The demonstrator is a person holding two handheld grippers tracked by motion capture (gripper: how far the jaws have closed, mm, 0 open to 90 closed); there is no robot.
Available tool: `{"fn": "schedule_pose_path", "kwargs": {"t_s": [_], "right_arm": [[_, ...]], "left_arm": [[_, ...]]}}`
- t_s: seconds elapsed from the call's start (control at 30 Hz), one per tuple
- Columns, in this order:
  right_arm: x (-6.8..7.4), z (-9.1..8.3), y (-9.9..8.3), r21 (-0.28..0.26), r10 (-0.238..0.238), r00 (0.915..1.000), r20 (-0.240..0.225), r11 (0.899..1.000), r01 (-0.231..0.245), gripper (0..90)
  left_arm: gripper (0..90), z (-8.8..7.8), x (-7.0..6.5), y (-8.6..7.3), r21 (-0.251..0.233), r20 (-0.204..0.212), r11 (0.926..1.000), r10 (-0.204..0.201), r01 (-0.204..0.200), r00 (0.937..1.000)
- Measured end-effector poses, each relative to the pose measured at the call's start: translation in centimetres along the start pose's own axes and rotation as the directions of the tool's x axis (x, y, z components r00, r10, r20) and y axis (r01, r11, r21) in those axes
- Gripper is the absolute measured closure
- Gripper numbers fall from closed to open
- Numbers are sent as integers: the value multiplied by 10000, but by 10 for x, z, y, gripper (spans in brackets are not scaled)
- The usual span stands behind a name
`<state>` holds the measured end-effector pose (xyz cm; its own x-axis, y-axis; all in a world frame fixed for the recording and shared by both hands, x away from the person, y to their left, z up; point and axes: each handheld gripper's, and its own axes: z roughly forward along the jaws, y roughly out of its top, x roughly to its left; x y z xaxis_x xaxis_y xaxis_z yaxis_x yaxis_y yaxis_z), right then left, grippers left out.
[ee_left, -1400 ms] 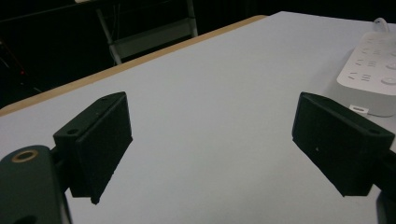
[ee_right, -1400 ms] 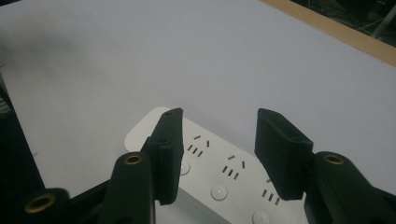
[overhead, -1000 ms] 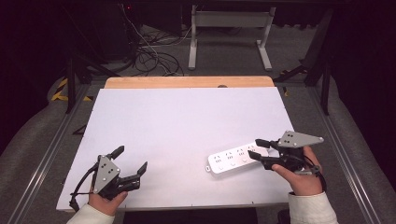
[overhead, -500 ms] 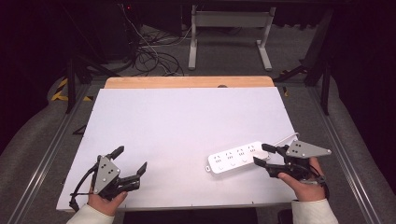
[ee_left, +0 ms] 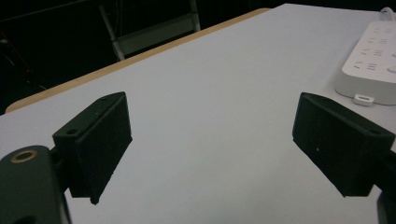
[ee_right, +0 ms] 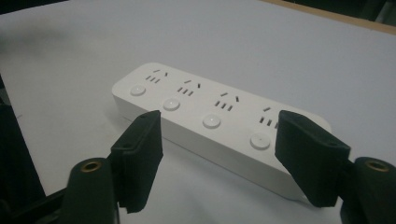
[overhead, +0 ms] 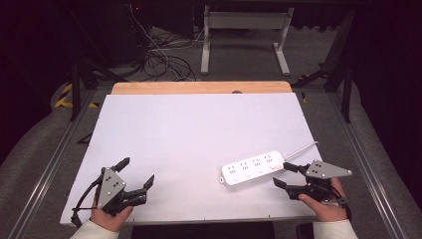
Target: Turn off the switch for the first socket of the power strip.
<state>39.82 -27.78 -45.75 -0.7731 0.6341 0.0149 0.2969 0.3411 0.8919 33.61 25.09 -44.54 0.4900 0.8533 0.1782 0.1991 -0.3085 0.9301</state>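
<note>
Right tool [overhead: 285, 175], lower right of frame, jaws apart, just beside power strip [overhead: 253, 168] end, not touching. Left tool [overhead: 137, 172], lower left, jaws apart over bare white desk [overhead: 199, 129].

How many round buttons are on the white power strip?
4, in one row along the power strip side nearer the right tool: at and.

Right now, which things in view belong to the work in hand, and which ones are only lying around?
Belonging to the work:
- white power strip, flat on the table
- its white cord
- right hand-held gripper, open, beside the strip's end
- left hand-held gripper, open, apart from it

Only lying around:
- tangled cables on the floor
- metal stand behind the table
</note>
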Motion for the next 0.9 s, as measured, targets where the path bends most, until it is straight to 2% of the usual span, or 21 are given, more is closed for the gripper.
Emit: {"fn": "schedule_pose_path", "kwargs": {"t_s": [0.3, 0.6, 0.73, 0.83, 0.9], "right_arm": [[4, 13, -16, 523, 185, 9998, 99, 9985, -190, 261], [4, 19, -22, 393, 552, 9980, 296, 9976, -563, 241], [5, 21, -17, 215, 285, 9985, 475, 9993, -296, 214], [6, 22, -16, 259, -307, 9976, 614, 9992, 291, 181], [7, 23, -15, 291, -525, 9970, 572, 9983, 509, 178]], "left_arm": [[117, 1, 2, -4, 104, -44, 9999, -85, 85, 10000], [115, 5, 4, -6, 302, -87, 9995, -90, 93, 9999], [113, 6, 5, -6, 245, -108, 9996, -148, 151, 9998], [114, 7, 6, -6, 198, -223, 9998, 64, -59, 9997], [113, 9, 6, -7, 235, -200, 9997, 55, -50, 9998]]}}
